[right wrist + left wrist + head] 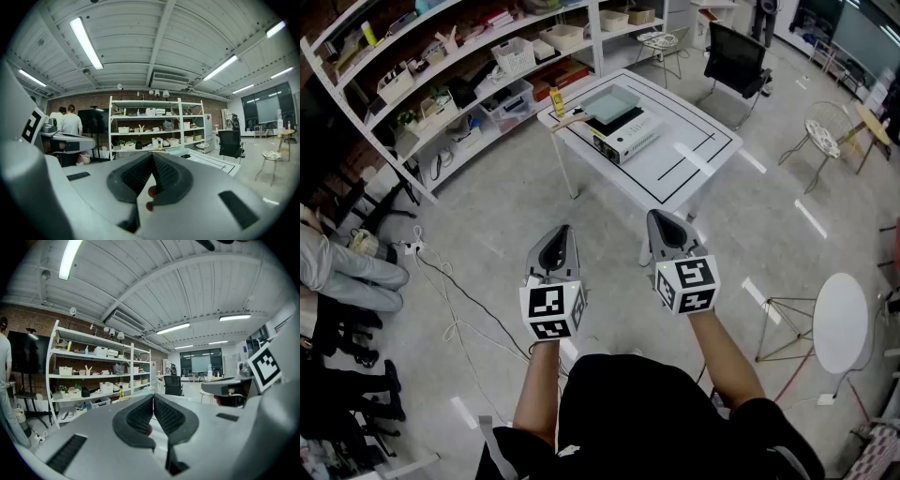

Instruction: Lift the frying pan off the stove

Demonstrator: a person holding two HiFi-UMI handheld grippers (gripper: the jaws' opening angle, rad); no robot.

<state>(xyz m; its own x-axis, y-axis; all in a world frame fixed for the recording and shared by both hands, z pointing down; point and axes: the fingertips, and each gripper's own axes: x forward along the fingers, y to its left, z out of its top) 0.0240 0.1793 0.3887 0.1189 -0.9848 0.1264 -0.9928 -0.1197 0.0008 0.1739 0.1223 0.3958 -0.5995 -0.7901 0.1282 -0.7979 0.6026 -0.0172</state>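
The left gripper (pixel 561 231) and right gripper (pixel 662 218) hang side by side above the floor, well short of the white table (pixel 694 167). Both claws are closed, pads together, with nothing between them. The frying pan (pixel 609 102) sits on the stove (pixel 630 138) at the table's left end, untouched by the 2 grippers.

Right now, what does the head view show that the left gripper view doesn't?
Only the head view: a clear look down onto the frying pan on the stove, floor cables, the person's forearms. Only the left gripper view: the ceiling with its strip lights. Both: the shelves, the black chair, and the left gripper and right gripper, each with jaws together.
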